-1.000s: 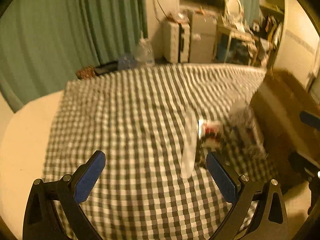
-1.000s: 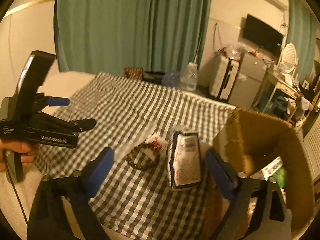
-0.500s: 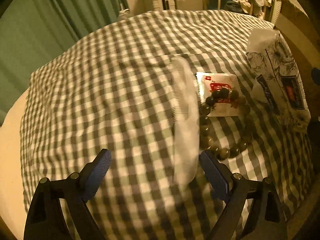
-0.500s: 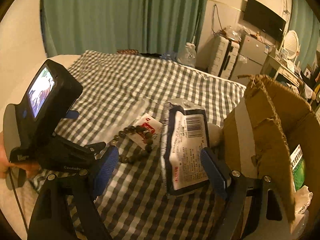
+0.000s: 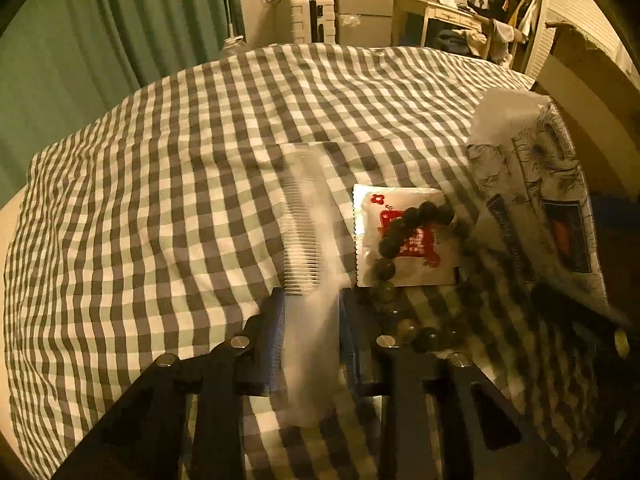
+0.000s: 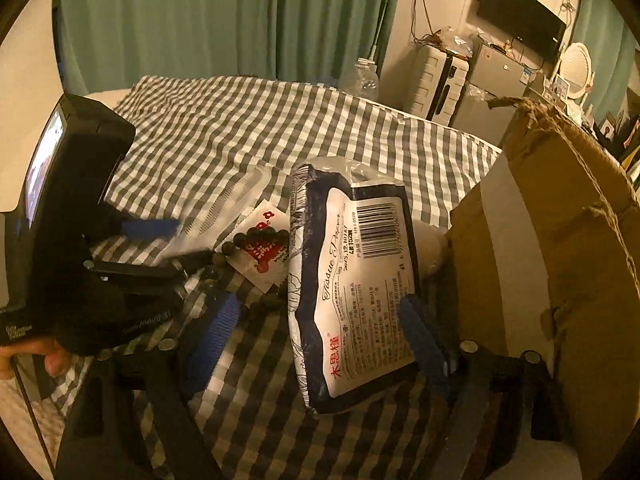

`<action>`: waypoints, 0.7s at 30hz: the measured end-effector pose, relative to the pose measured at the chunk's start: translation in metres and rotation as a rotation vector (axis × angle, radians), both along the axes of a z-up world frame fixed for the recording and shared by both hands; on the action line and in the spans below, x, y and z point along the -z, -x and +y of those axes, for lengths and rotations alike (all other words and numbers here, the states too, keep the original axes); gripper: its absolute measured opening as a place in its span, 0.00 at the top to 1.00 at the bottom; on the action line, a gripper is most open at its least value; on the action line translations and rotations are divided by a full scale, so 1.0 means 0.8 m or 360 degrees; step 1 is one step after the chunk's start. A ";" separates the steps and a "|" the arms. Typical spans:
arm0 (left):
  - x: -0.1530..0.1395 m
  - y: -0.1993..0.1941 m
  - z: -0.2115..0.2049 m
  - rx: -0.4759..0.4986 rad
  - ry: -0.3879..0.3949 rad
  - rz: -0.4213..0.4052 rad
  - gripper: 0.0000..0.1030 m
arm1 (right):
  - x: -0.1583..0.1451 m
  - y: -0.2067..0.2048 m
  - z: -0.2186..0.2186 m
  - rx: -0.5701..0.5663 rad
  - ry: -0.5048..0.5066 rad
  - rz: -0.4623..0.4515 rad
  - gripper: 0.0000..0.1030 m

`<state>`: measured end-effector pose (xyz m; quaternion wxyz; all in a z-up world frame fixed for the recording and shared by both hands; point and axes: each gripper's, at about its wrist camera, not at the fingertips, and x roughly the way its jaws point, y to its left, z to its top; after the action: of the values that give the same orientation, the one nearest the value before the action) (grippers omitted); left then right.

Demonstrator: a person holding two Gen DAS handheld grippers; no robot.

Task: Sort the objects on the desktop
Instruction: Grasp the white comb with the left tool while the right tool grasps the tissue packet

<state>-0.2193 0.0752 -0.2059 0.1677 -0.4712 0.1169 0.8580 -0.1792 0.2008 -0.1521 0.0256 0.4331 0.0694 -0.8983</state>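
Observation:
A translucent white comb lies on the checked cloth. My left gripper is shut on the comb's handle end; it also shows in the right wrist view. Right of the comb lie a white sachet with red print and a dark bead bracelet. A tissue pack stands on its edge against the cardboard box. My right gripper is open with the tissue pack between its fingers, not squeezed.
The checked cloth covers the table. The cardboard box stands open at the right edge. A plastic bottle stands at the far edge. Curtains, a suitcase and shelves are behind.
My left gripper moved down to the comb and closed on its handle. My right gripper moved forward around the tissue pack and narrowed a little.

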 end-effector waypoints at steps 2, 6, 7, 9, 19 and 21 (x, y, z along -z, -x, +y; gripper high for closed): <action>-0.003 -0.002 -0.003 -0.0012 -0.0024 -0.0016 0.76 | 0.001 -0.002 0.004 0.0006 0.0025 -0.0015 0.68; -0.017 -0.012 -0.014 -0.0052 -0.0053 0.0023 0.76 | -0.001 -0.009 0.006 -0.0004 0.0038 0.0011 0.86; -0.021 -0.012 -0.019 -0.0059 -0.0062 0.0029 0.76 | -0.005 -0.013 0.005 -0.0012 0.0043 0.0030 0.88; -0.036 -0.018 -0.022 -0.0075 -0.0074 0.0066 0.76 | -0.003 -0.021 -0.001 -0.0021 0.0045 0.0046 0.91; -0.115 -0.048 -0.048 -0.0108 -0.0186 0.0255 0.76 | -0.037 -0.038 0.004 -0.0022 0.0137 0.0148 0.95; -0.137 -0.059 -0.056 -0.0125 -0.0213 0.0310 0.76 | -0.051 -0.038 0.006 -0.0031 0.0149 0.0187 0.95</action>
<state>-0.1720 0.0305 -0.0966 0.1529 -0.3776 0.0566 0.9115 -0.1484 0.2058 -0.1114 0.0506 0.3772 0.0330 -0.9242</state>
